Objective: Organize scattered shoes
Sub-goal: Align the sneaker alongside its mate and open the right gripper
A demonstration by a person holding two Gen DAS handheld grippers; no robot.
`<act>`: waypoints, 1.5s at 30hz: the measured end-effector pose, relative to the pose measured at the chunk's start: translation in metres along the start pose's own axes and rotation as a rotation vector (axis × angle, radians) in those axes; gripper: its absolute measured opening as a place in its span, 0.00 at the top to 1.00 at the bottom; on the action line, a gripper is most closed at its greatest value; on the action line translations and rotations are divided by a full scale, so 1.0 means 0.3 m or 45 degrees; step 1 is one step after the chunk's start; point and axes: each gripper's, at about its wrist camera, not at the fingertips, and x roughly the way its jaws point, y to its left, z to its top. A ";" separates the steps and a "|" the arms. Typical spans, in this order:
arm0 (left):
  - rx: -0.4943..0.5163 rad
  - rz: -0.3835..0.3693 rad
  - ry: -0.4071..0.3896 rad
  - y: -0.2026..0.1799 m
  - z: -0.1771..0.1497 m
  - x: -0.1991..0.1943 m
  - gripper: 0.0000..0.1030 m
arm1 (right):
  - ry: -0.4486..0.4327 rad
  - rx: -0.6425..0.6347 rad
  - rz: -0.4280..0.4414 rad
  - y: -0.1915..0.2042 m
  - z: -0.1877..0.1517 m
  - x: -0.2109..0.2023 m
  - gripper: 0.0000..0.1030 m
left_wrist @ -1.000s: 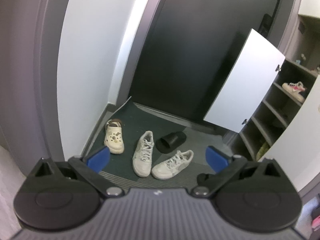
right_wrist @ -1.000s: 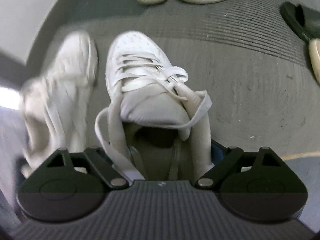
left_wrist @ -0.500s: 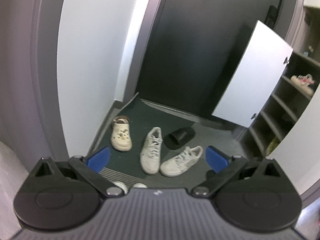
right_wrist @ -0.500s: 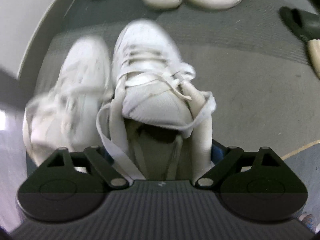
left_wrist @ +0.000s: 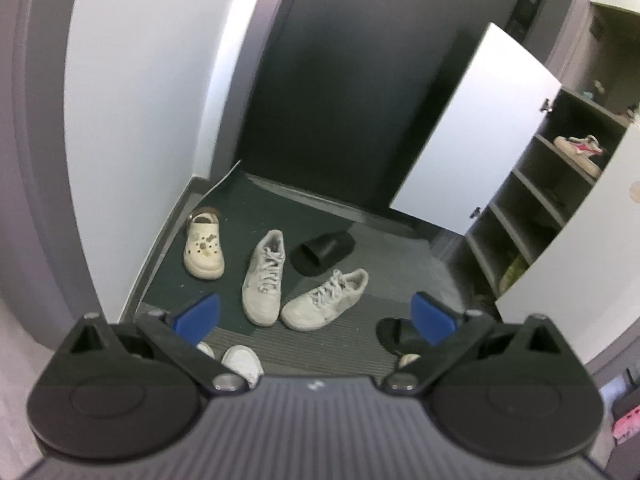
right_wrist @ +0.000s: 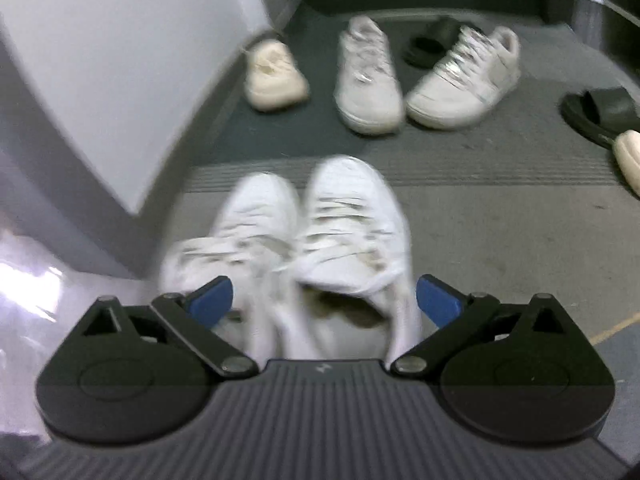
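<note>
Two white high-top sneakers (right_wrist: 304, 240) fill the right wrist view, side by side on the grey ribbed mat (right_wrist: 480, 208), their heels cut off behind the gripper body and their laces smeared by motion blur. A second ago the right one sat wedged between the blue pads; now the right gripper (right_wrist: 324, 300) has its jaws opening, wide and clear of the shoe, which still lies between them without being pressed. The view has also tipped up since then, so the far shoes show whole.

Beyond lie two low white sneakers (left_wrist: 304, 280), toes angled together, soft leather with flat laces. A cream perforated clog (left_wrist: 202, 246) rests by the wall. One black rubber slide (left_wrist: 322, 250) lies tipped on its side behind the sneakers; another slide (left_wrist: 400, 334) is half hidden by a finger, with a second cream clog's (right_wrist: 630, 156) toe just beside it.

The left gripper (left_wrist: 316, 314) hangs wide open, holding nothing. The open shoe cabinet (left_wrist: 532, 208) holds a pink-trimmed shoe (left_wrist: 580, 148); lower shelves are too dark to read.
</note>
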 end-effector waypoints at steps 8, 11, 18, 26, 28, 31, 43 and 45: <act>-0.006 0.044 0.017 0.004 -0.015 0.012 0.00 | 0.082 -0.148 -0.021 0.114 -0.096 0.089 0.39; -0.023 0.057 0.015 0.021 -0.008 0.014 0.00 | 0.091 -0.116 -0.047 0.091 -0.080 0.150 0.41; -0.062 0.095 0.004 0.060 0.014 0.028 0.00 | 0.098 0.067 -0.059 0.018 -0.052 0.285 0.44; 0.013 0.106 -0.008 0.041 0.025 0.037 0.00 | 0.045 0.066 -0.016 0.097 -0.026 0.294 0.44; 0.050 0.125 -0.036 0.021 0.027 0.028 0.00 | 0.047 0.037 0.002 0.116 -0.027 0.300 0.44; 0.066 0.117 -0.044 0.003 0.027 0.021 0.00 | 0.034 0.019 0.034 0.129 -0.034 0.296 0.45; 0.142 -0.043 -0.072 -0.103 -0.019 -0.080 0.00 | 0.035 -0.156 0.055 0.190 -0.078 0.321 0.44; 0.100 -0.073 -0.024 -0.119 -0.027 -0.081 0.00 | 0.031 -0.225 0.052 0.191 -0.108 0.325 0.43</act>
